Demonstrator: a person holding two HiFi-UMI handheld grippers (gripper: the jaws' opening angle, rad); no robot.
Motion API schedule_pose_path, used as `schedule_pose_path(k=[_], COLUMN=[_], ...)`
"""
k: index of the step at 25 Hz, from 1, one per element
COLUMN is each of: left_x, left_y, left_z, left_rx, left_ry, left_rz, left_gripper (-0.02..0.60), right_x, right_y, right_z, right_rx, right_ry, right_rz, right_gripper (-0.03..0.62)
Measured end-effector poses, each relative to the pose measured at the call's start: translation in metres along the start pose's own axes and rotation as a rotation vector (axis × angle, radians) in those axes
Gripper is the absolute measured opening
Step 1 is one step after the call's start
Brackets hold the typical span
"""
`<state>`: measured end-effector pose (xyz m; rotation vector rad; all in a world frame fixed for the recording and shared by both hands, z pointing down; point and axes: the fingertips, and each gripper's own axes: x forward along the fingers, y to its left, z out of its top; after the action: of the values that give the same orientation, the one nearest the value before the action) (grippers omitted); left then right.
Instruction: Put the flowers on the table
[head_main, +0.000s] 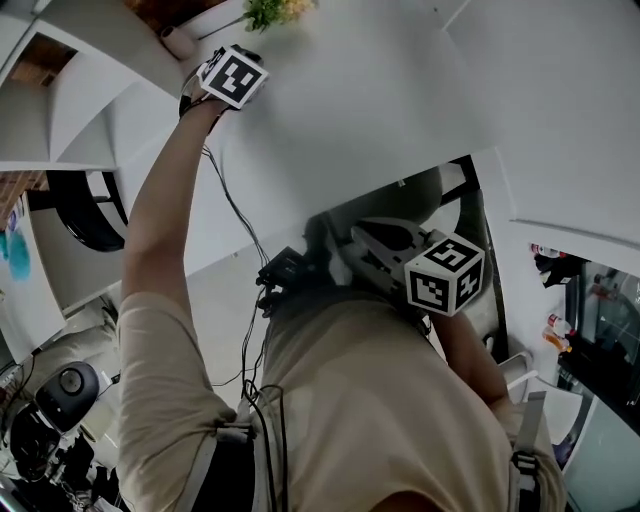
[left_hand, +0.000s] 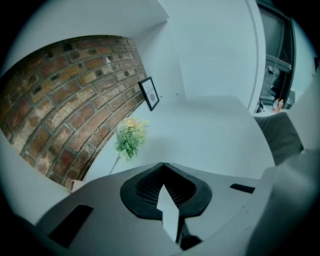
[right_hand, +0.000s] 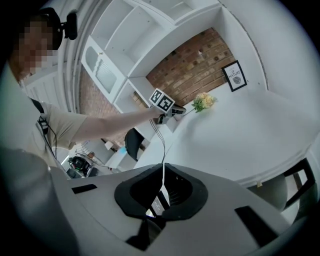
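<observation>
The flowers (left_hand: 130, 137) are seen lying on the white worktop (left_hand: 215, 130), at the left middle of the left gripper view, close beside the brick wall (left_hand: 65, 110). A small picture frame (left_hand: 149, 93) is stood further back. The task looks as good as done.

The left gripper (left_hand: 163, 166) is held just short of the flowers. Its jaws are pressed together and nothing is caught between them. The stem is seen off to the left of the tips, not in them. The right gripper (right_hand: 162, 169) is held low near the person's body, at the lower right of the head view. Its jaws are squeezed together too, with nothing in them.

Some things could go wrong from here. The stem runs down behind the left gripper's body, so it could be bumped or dragged if that gripper is swung sideways. A black cable (head_main: 232, 200) is hung from the left gripper over the worktop. The flowers could be hooked by it and pulled along. They look light, so they could be pushed away by a small knock.
</observation>
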<state>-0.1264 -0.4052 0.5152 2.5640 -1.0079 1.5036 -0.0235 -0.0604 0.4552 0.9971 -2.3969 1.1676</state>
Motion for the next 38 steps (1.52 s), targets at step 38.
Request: schedule_pose_path(k=[38], left_x=[-0.204], left_y=[-0.120], left_z=[-0.026], left_rx=[-0.109], left_ry=[-0.003], left_rz=[0.220], left_gripper=[0.010], right_x=[-0.094], right_y=[0.057], right_z=[-0.039], right_rx=[-0.277], right_ry=[-0.047], right_rz=[0.278], right_gripper=[0.026])
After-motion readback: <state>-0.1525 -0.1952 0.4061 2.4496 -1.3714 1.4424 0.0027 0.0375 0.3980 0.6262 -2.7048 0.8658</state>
